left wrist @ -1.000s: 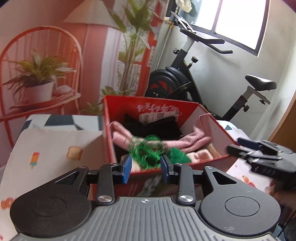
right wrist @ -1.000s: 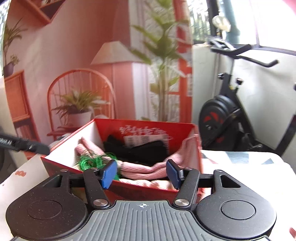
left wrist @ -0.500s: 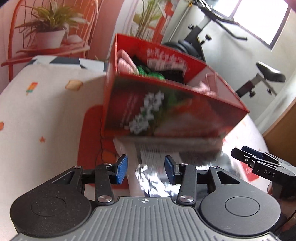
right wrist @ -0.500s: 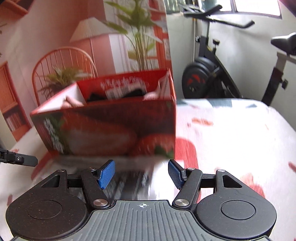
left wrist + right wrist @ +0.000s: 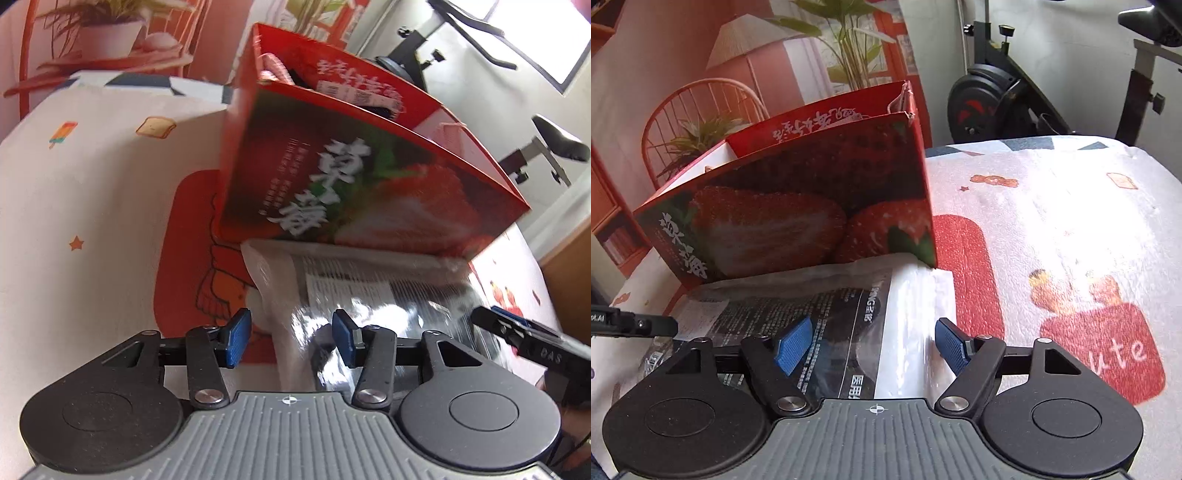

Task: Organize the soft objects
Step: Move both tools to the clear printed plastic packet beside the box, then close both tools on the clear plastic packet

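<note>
The packet (image 5: 849,325) is approached before the box (image 5: 812,206); both grippers (image 5: 288,341) (image 5: 873,345) are held spread, so closing is needed.

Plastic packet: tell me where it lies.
In both wrist views, the plastic packet lies flat on the tablecloth, against the red strawberry box's near side.

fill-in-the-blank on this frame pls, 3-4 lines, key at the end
The box printed with strawberries is mainly ____ in colour.
The plastic packet lies in ____ of that box.
Both the left tool and right tool are ____.
Behind the table stands an exercise ____.

Missing: red; front; open; bike
</note>
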The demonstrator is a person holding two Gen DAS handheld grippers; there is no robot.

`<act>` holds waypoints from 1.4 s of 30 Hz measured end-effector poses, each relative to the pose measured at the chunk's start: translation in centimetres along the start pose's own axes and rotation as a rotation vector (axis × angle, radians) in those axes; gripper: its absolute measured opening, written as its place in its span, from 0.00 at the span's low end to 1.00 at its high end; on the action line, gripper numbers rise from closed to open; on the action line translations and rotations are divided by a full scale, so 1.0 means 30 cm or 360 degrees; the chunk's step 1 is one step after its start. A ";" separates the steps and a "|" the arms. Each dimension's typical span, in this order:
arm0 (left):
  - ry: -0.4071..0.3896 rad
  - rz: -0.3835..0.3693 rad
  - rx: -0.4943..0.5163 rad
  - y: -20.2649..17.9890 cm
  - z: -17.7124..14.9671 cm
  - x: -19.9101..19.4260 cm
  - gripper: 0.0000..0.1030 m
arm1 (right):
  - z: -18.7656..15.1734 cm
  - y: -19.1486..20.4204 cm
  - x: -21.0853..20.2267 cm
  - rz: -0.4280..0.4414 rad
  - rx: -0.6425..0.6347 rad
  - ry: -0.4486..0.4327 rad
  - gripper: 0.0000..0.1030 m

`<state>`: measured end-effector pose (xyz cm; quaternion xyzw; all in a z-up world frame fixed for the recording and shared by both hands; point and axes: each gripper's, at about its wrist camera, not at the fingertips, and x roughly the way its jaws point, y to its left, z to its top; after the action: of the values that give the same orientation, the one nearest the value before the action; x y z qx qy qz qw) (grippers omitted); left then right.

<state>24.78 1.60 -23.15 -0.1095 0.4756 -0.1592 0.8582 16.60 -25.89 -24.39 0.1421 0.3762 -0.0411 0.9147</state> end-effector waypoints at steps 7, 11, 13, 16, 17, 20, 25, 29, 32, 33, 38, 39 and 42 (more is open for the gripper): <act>0.0050 -0.0047 -0.0087 0.034 0.044 0.047 0.51 | 0.061 -0.020 0.051 0.0028 0.0032 0.0065 0.68; 0.0056 -0.0070 -0.0095 0.029 0.062 0.065 0.53 | 0.091 -0.035 0.091 0.0065 0.0092 0.0123 0.69; 0.0059 -0.0073 -0.0084 0.023 0.071 0.074 0.55 | 0.107 -0.044 0.112 0.0080 0.0121 0.0160 0.69; 0.0068 -0.0076 -0.0075 0.011 0.083 0.084 0.57 | 0.129 -0.054 0.135 0.0091 0.0147 0.0200 0.71; 0.0070 -0.0075 -0.0070 0.007 0.085 0.085 0.57 | 0.134 -0.052 0.140 0.0092 0.0141 0.0207 0.71; 0.0075 -0.0074 -0.0051 -0.003 0.087 0.089 0.57 | 0.140 -0.038 0.149 0.0105 0.0102 0.0230 0.73; 0.0074 -0.0069 -0.0041 -0.004 0.090 0.095 0.57 | 0.139 -0.029 0.153 0.0117 0.0098 0.0237 0.73; 0.0091 -0.0114 -0.0046 -0.005 0.085 0.094 0.57 | 0.138 -0.018 0.156 0.0140 0.0101 0.0255 0.72; 0.0091 -0.0134 -0.0022 -0.016 0.073 0.082 0.56 | 0.135 -0.003 0.153 0.0145 0.0110 0.0271 0.72; 0.0084 -0.0142 -0.0015 -0.017 0.070 0.074 0.56 | 0.135 0.000 0.150 0.0146 0.0110 0.0273 0.72; 0.0046 -0.0193 0.0038 -0.017 0.057 0.018 0.50 | 0.131 -0.010 0.111 0.0173 0.0151 0.0252 0.62; 0.0032 -0.0190 0.0068 -0.020 0.052 0.002 0.50 | 0.130 -0.015 0.099 0.0190 0.0166 0.0236 0.59; 0.0009 -0.0201 0.0129 -0.021 0.028 -0.038 0.49 | 0.130 -0.023 0.050 0.0242 0.0188 0.0181 0.55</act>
<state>24.83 1.48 -21.59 -0.1041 0.4634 -0.2325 0.8488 20.19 -27.64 -22.97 0.2259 0.4124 0.0144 0.8824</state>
